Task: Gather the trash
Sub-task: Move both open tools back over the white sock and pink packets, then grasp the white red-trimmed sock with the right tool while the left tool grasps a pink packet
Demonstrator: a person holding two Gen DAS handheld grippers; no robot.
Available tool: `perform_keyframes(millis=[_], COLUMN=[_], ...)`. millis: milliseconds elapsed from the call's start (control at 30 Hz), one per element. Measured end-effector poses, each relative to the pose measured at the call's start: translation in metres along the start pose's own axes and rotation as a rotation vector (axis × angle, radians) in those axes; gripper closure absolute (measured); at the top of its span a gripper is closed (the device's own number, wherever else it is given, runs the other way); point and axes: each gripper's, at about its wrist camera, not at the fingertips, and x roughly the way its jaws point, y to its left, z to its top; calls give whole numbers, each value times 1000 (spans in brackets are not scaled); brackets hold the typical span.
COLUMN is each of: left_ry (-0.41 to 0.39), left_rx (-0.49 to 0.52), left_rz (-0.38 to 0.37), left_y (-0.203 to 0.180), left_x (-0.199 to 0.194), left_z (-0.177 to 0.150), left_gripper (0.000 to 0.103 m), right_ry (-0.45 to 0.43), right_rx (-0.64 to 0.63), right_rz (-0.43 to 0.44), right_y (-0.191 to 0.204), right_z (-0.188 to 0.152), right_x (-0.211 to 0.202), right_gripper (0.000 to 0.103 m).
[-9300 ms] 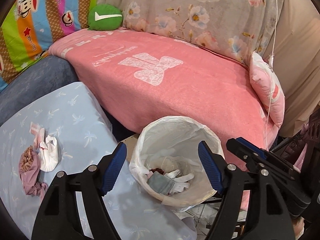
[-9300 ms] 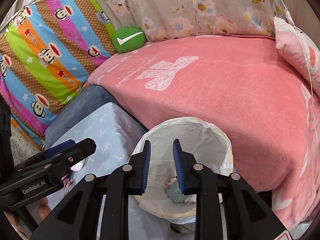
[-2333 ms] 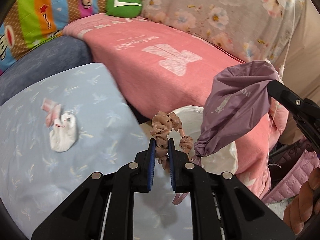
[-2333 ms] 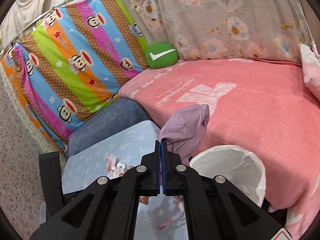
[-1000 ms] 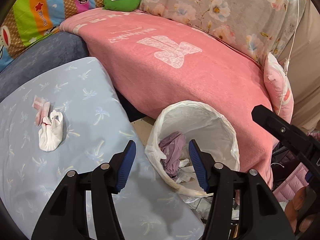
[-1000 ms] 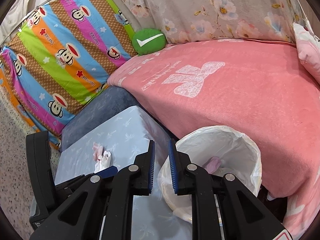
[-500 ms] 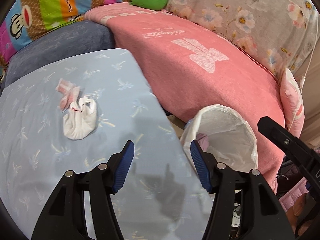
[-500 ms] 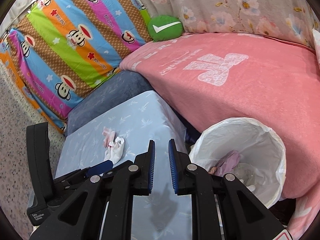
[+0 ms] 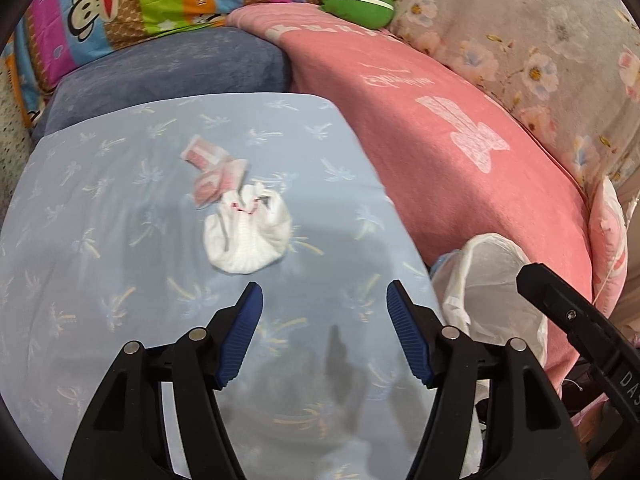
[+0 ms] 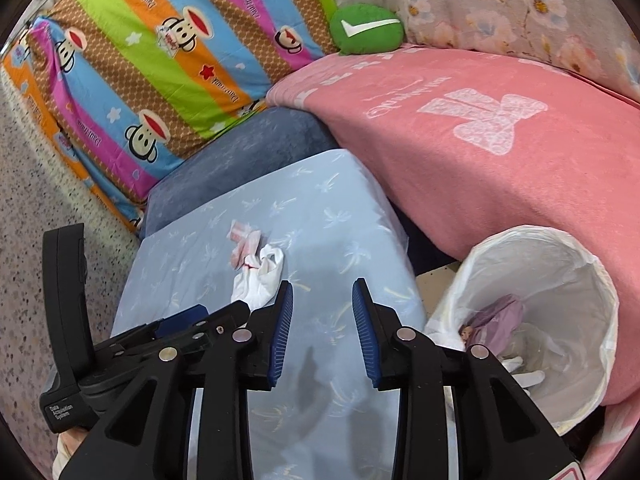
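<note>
Blue table holds a white wad ahead of my left tongs. Both tongs, right too, just opened, empty. Next, I grab it.

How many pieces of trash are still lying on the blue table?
2: a white crumpled bag mid-table, and a pink-and-white wrapper touching its far side. The grippers may hide more near the front edge.

Both loads dropped, I swing back to the table

My purple bag now lies in the bin; left gripper and right gripper, jaws just opening and empty, now face the white wad.
</note>
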Motion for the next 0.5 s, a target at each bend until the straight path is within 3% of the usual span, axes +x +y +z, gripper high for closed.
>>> perform_keyframes(millis=[67, 500], left_ry=[2, 5], left_rx=[-25, -160], left_rz=[9, 96], left_y=[14, 100], left_x=[0, 10], left_z=[1, 13], left_gripper=[40, 35], right_ry=[19, 169], right_rx=[-10, -73], right_rz=[10, 43], right_y=[9, 60], right_z=[0, -6], right_x=[11, 104], right_gripper=[64, 61])
